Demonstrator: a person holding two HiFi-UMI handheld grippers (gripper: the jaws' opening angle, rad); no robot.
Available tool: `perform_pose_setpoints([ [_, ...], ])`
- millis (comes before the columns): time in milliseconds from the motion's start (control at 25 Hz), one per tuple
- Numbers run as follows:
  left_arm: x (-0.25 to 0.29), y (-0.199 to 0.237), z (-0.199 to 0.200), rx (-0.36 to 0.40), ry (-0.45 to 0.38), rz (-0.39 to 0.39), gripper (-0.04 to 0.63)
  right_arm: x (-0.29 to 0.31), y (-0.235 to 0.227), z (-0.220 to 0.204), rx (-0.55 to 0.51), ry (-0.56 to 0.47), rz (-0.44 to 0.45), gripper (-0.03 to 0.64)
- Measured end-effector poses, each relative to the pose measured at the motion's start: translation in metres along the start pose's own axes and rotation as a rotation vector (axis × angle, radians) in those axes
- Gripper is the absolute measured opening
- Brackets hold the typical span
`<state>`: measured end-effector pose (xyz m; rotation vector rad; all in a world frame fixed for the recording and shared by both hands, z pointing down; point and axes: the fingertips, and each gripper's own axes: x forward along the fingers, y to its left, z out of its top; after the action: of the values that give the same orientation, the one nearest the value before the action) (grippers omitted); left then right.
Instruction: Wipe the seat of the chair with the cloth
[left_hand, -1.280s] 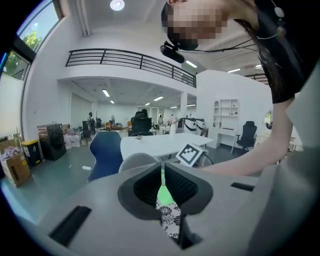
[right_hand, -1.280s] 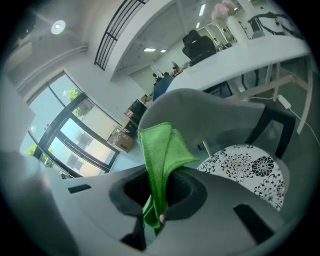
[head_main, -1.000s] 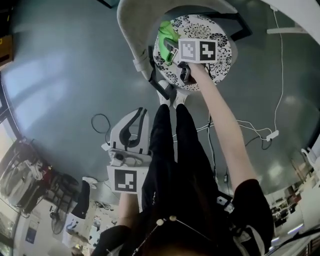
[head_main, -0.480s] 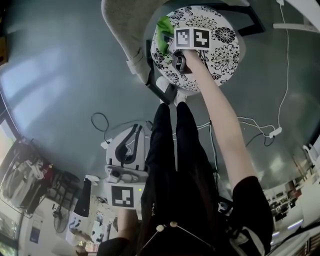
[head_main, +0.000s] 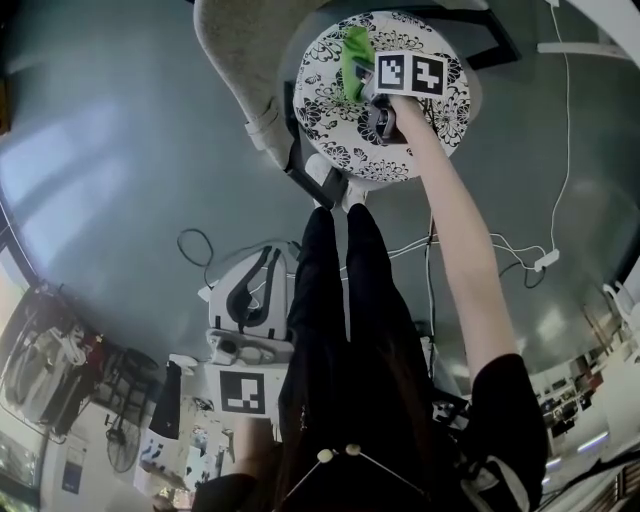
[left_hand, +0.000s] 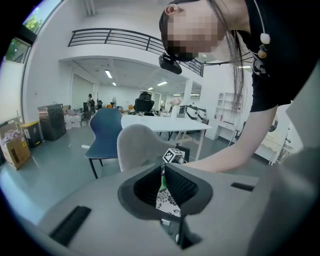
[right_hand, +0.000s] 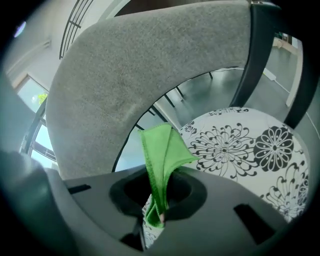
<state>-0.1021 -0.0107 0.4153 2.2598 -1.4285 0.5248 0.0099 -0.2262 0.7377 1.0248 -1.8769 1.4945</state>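
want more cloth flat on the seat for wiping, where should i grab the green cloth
Probably by one edge near its hem, coming from the open front of the patterned seat. The green cloth is pinched mid-fold in the right gripper, so its free part stands up off the seat, and the grey backrest curves round the far side.

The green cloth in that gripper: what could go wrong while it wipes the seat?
1. The jaws of the right gripper pinch the cloth by a narrow fold; dragging across the seat might tug it loose.
2. Most of the cloth stands bunched upward, close to the grey backrest, so little fabric may reach the seat, and it could snag there.
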Motion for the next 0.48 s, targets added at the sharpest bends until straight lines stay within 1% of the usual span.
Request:
perform_pose_setpoints([
  [400,0.006,-0.011,0.003,0.009,-0.003,-0.029,0.025,-0.047,-0.083,0.007,0.032,-0.027,-0.142,0.046],
  [480,0.006,-0.012,0.004,0.016,-0.003,-0.032,0.025,-0.057,-0.1,0.007,0.021,-0.023,-0.178,0.046],
])
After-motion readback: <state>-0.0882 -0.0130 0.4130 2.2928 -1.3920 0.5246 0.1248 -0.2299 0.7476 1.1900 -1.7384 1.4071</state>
